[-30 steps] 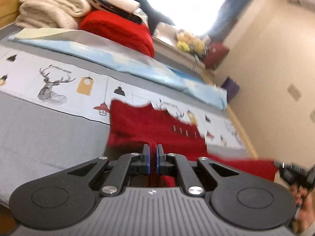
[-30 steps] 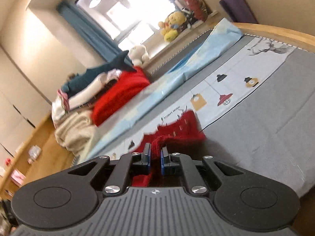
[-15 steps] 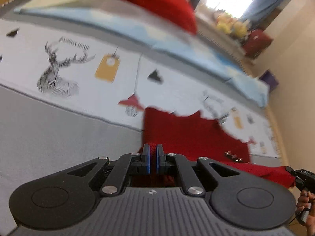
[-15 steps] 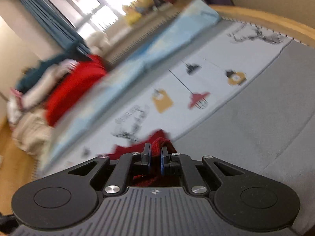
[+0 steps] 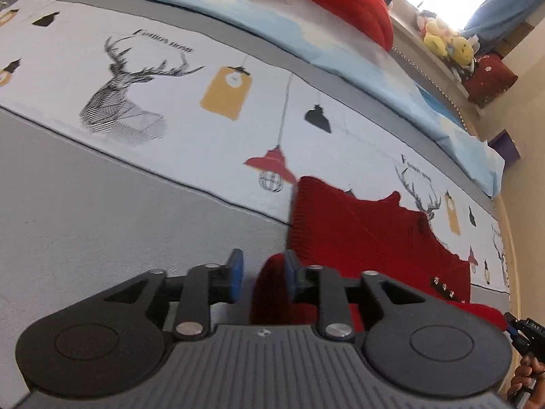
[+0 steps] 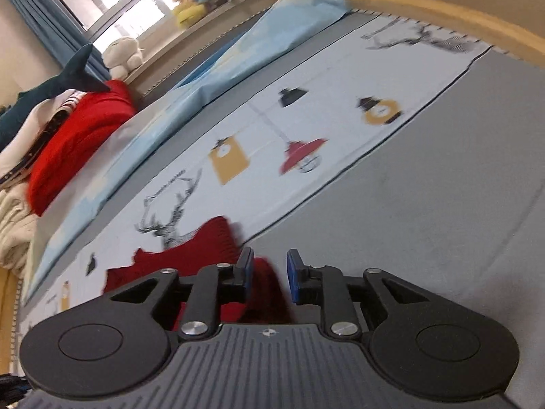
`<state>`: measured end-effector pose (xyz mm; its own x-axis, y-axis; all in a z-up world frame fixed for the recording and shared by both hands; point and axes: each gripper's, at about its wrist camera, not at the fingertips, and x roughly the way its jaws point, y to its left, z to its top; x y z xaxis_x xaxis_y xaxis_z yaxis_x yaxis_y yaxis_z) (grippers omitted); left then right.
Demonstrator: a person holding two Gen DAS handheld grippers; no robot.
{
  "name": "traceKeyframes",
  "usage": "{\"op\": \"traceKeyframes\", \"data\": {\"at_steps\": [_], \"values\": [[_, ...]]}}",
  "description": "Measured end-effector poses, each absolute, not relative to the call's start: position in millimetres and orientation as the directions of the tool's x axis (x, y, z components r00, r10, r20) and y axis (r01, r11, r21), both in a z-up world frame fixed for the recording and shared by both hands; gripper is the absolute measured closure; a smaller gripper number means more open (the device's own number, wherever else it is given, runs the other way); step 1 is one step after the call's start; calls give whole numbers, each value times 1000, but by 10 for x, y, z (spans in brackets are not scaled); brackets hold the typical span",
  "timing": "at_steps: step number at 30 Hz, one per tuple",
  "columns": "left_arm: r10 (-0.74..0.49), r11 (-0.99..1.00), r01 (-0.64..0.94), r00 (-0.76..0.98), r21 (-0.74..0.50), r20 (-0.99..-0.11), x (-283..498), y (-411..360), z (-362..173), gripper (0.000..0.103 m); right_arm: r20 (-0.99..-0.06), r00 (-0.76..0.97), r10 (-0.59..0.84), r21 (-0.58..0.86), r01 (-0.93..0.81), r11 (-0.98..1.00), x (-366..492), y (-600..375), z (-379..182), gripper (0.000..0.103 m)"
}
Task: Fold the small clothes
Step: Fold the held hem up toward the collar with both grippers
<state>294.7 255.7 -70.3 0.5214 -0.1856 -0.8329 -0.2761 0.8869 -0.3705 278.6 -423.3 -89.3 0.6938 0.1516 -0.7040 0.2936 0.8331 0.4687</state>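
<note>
Between the blue-padded fingers (image 5: 235, 274) of the left gripper (image 5: 262, 272), which stand apart, a fold of the red knitted garment (image 5: 368, 238) bulges up, lying against the right-hand pad and clear of the left-hand one. The fingers (image 6: 295, 277) of the right gripper (image 6: 269, 274) are likewise spread, with an edge of the same red garment (image 6: 204, 245) beside the left-hand pad and a gap to the other; neither pair pinches the cloth. From the left wrist view the garment lies spread flat on the bed (image 5: 102, 211), partly on the grey cover and partly on the white printed strip (image 5: 170, 68) with its deer heads, hanging lamps and yellow tags; a row of small dark buttons (image 5: 446, 286) shows near its far edge. At the lower right of that view the other gripper (image 5: 526, 335) and the person's hand (image 5: 526, 380) appear just past the garment's end. Beyond the printed strip lies a pale blue sheet (image 5: 272, 24), then a folded red blanket (image 6: 78, 136) with cream and white laundry (image 6: 13, 218) stacked beside it. Soft toys (image 6: 190, 0) sit on the window ledge, a dark blue shark plush (image 6: 58, 85) rests over the pile, and blue curtains (image 6: 44, 20) hang at the window.
</note>
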Motion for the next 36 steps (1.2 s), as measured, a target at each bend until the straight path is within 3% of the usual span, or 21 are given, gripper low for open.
{"op": "traceKeyframes", "data": {"at_steps": [3, 9, 10, 14, 31, 33, 36], "values": [[-176, 897, -279, 488, -343, -855, 2814, 2639, -781, 74, -723, 673, 160, 431, 257, 865, 2661, -4322, -986, 80], [-205, 925, -207, 433, -318, -878, 2668, 2585, -984, 59, -794, 571, 210, 372, 183, 910, 2493, -4264, -1373, 77], [-210, 929, -197, 421, -315, -882, 2667, 2546, -1025, 54, -793, 569, 220, 381, 180, 907, 2493, -4255, -1405, 77], [-244, 918, -194, 412, -345, -878, 2742, 2427, -1137, 52, -766, 595, 243, 416, 171, 893, 2567, -4184, -1413, 73], [-313, 861, -219, 484, -459, -817, 3377, 2268, -1362, 51, -731, 633, 255, 479, 211, 852, 3318, -3933, -1532, 71], [-311, 861, -219, 488, -460, -815, 3420, 2257, -1387, 54, -726, 640, 250, 483, 216, 849, 3348, -3935, -1527, 71], [-300, 867, -213, 500, -451, -812, 3460, 2252, -1388, 66, -722, 651, 234, 473, 217, 854, 3369, -3939, -1499, 81]]}}
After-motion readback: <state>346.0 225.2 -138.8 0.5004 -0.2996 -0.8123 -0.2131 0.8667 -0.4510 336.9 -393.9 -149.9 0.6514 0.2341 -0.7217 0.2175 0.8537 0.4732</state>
